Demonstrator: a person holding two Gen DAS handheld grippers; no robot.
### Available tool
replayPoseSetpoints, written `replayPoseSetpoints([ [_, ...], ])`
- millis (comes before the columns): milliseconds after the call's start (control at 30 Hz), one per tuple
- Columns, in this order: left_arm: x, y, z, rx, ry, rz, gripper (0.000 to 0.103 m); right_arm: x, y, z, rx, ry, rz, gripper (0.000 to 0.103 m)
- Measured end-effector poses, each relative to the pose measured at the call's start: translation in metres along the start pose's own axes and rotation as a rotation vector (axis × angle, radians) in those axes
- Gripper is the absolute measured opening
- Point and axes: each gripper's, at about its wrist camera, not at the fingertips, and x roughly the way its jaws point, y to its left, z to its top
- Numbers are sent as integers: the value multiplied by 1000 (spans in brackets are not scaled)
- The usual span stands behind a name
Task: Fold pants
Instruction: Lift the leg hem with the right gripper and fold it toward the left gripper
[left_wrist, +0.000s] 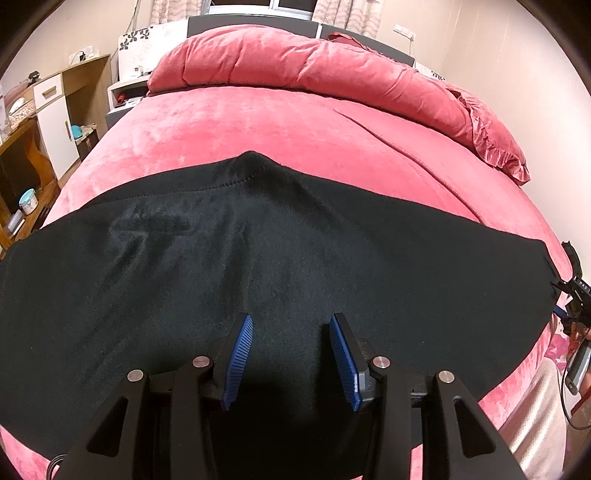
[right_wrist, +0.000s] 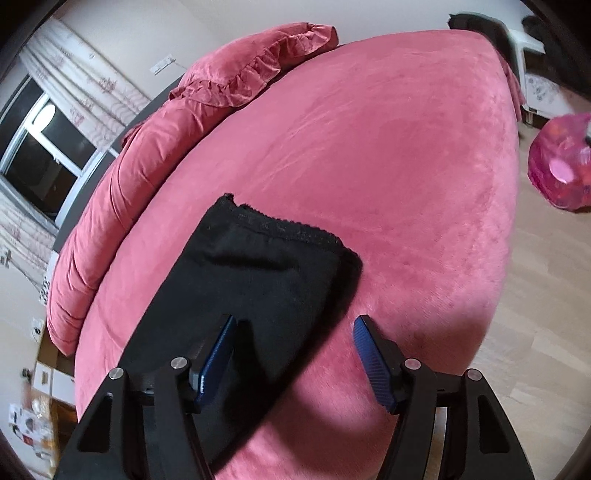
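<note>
Black pants (left_wrist: 258, 258) lie flat across the near part of a pink bed (left_wrist: 258, 122), stretching from left to right. My left gripper (left_wrist: 291, 321) is open and empty, hovering over the middle of the pants near their front edge. In the right wrist view one end of the pants (right_wrist: 258, 273) with its hem lies on the bed (right_wrist: 388, 166). My right gripper (right_wrist: 295, 323) is open and empty above that end's near side edge, its left finger over the cloth and its right finger over bare bed. The right gripper also shows at the left wrist view's right edge (left_wrist: 570, 295).
A rolled pink quilt (left_wrist: 314, 70) and a frilled pillow (right_wrist: 258, 70) lie along the head of the bed. Wooden shelves (left_wrist: 33, 147) stand left of the bed. A pink bag (right_wrist: 561, 162) sits on the wood floor to the right.
</note>
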Motion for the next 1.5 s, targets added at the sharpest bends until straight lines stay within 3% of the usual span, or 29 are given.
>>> replayPoseSetpoints([
  [167, 0, 3, 0, -18, -1, 0, 44, 9, -2, 6, 58, -14, 53, 62],
  [233, 1, 3, 1, -16, 4, 8, 44, 13, -7, 8, 111, -12, 61, 37],
  [333, 1, 4, 2, -12, -3, 12, 44, 9, -9, 10, 182, -13, 143, 24],
  [700, -2, 15, 1, -51, -21, 15, 44, -49, 67, 9, -38, -114, 198, 21],
  [933, -4, 20, -2, -71, -31, -19, 44, -92, 143, -13, -308, -191, 219, 21],
  [1200, -11, 27, -7, -105, -52, -77, 44, -122, 219, -70, -536, -209, 339, 21],
  [1500, -19, 41, -4, -179, -70, -122, 44, -107, 277, -168, -762, -85, 435, 21],
])
